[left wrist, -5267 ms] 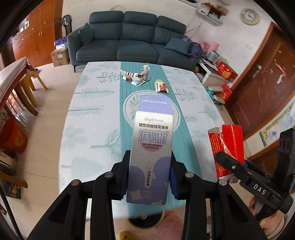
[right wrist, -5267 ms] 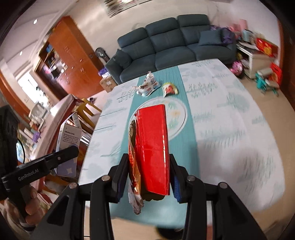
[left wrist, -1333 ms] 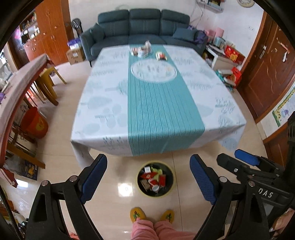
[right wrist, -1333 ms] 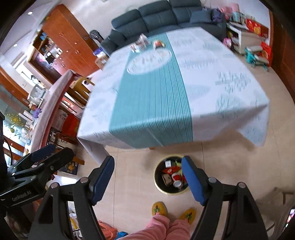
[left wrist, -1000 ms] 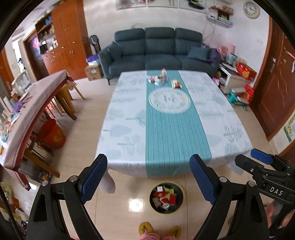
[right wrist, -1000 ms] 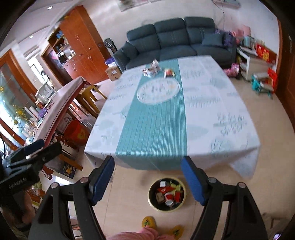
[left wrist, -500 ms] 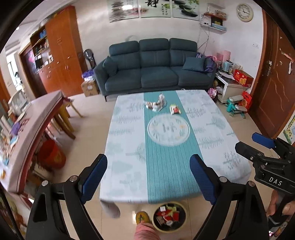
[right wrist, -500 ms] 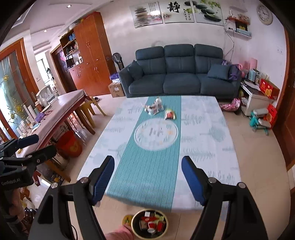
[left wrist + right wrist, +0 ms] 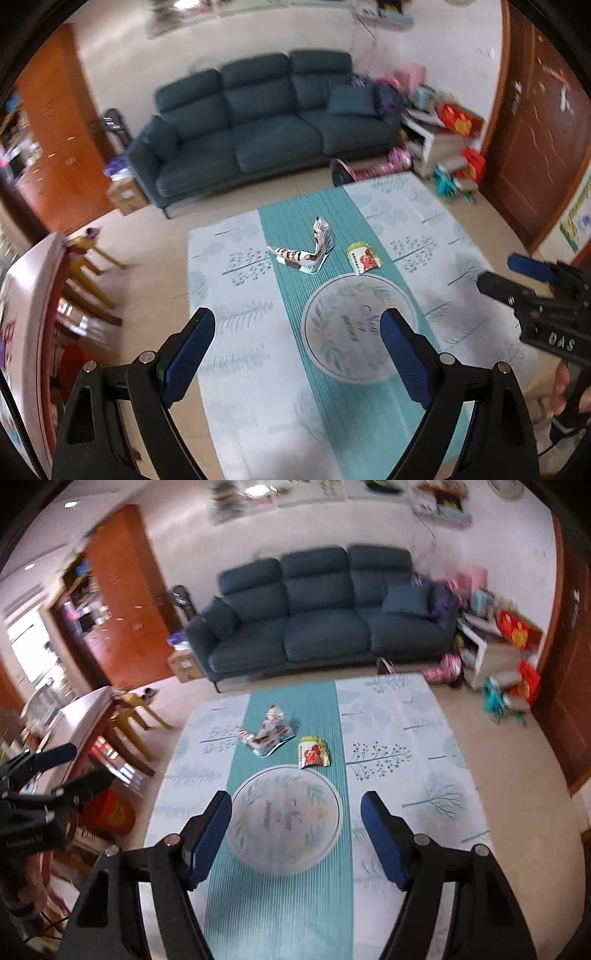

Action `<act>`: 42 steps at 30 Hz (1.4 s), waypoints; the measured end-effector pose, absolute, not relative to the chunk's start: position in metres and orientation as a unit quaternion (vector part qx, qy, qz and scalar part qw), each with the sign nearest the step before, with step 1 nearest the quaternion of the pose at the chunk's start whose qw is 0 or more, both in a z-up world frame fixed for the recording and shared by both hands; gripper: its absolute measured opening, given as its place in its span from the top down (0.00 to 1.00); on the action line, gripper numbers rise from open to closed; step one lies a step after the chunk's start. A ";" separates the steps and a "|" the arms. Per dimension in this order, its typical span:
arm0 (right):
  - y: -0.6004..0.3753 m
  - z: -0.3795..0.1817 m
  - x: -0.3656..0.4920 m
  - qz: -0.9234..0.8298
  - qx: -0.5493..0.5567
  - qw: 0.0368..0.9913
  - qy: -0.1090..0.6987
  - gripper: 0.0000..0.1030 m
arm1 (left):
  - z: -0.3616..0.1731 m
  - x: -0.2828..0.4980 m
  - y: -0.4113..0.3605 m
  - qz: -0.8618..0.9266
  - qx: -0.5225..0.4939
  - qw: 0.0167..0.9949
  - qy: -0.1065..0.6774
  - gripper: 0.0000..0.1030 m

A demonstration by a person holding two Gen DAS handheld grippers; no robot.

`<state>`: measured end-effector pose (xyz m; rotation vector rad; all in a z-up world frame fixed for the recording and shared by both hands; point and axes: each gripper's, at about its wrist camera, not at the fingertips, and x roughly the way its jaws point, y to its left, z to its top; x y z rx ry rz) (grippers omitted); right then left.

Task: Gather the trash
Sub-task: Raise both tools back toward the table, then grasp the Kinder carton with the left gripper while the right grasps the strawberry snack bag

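Note:
Two pieces of trash lie at the far end of the table's teal runner. One is a crumpled white and brown wrapper (image 9: 308, 254) (image 9: 266, 734). Just right of it sits a small green and red snack packet (image 9: 363, 258) (image 9: 313, 752). My left gripper (image 9: 297, 334) hovers open above the near half of the table, nothing between its blue pads. My right gripper (image 9: 296, 814) is open too and holds nothing, its fingers framing the round printed mat (image 9: 283, 818). Each gripper shows at the edge of the other's view, the right gripper (image 9: 532, 280) and the left gripper (image 9: 59, 771).
The table (image 9: 229, 325) wears a pale leaf-print cloth. Behind it stands a dark teal sofa (image 9: 258, 125). A red-topped side table (image 9: 74, 723) with yellow stools is at the left, toys and boxes (image 9: 498, 657) at the right by a wooden door.
Both grippers moved forward from the floor bin to over the table, so the bin dropped out of view and the wrapper and packet came closer. Earlier still, each dropped its box.

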<state>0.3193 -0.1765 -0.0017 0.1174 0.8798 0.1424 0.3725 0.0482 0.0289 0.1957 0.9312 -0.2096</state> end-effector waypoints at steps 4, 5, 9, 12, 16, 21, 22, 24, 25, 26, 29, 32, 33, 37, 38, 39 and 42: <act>-0.167 -0.040 0.383 0.042 0.071 0.887 0.453 0.29 | -0.013 0.442 0.042 -0.131 0.121 0.864 0.471 0.13; -0.164 -0.050 0.394 0.037 0.074 0.884 0.461 0.29 | -0.024 0.455 0.039 -0.136 0.125 0.859 0.477 0.13; -0.155 -0.093 0.443 0.019 0.077 0.867 0.492 0.29 | -0.076 0.514 0.023 -0.160 0.140 0.835 0.508 0.14; -0.151 -0.121 0.471 0.010 0.073 0.858 0.509 0.29 | -0.110 0.542 0.013 -0.171 0.142 0.821 0.527 0.20; -0.149 -0.156 0.499 -0.005 0.063 0.847 0.527 0.29 | -0.147 0.572 0.003 -0.180 0.134 0.802 0.553 0.28; -0.154 -0.188 0.517 -0.020 0.075 0.831 0.551 0.32 | -0.180 0.589 -0.009 -0.184 0.151 0.790 0.565 0.36; -0.154 -0.192 0.518 -0.021 0.077 0.829 0.554 0.32 | -0.181 0.589 -0.011 -0.184 0.157 0.793 0.559 0.37; -0.152 -0.201 0.519 -0.020 0.077 0.825 0.560 0.36 | -0.184 0.591 -0.013 -0.189 0.163 0.795 0.553 0.37; -0.151 -0.204 0.519 -0.018 0.074 0.823 0.563 0.38 | -0.184 0.591 -0.014 -0.189 0.164 0.796 0.552 0.40; -0.148 -0.207 0.519 -0.012 0.070 0.823 0.564 0.40 | -0.184 0.592 -0.015 -0.186 0.168 0.798 0.548 0.47; -0.141 -0.208 0.517 0.003 0.062 0.827 0.558 0.52 | -0.188 0.596 -0.012 -0.211 0.139 0.783 0.568 0.87; -0.136 -0.208 0.516 0.019 0.069 0.827 0.558 0.68 | -0.193 0.598 -0.011 -0.209 0.127 0.780 0.577 0.88; -0.134 -0.208 0.515 0.029 0.071 0.826 0.559 0.80 | -0.192 0.598 -0.011 -0.210 0.126 0.782 0.574 0.88; -0.127 -0.205 0.505 0.037 0.071 0.825 0.559 0.86 | -0.186 0.591 -0.002 -0.212 0.102 0.787 0.571 0.90; -0.128 -0.202 0.500 0.039 0.082 0.827 0.555 0.86 | -0.182 0.587 0.001 -0.214 0.095 0.789 0.567 0.91; -0.131 -0.200 0.496 0.040 0.091 0.828 0.551 0.87 | -0.178 0.583 0.004 -0.216 0.088 0.791 0.566 0.92; -0.137 -0.187 0.482 0.041 0.119 0.833 0.539 0.87 | -0.163 0.569 0.015 -0.223 0.055 0.791 0.567 0.93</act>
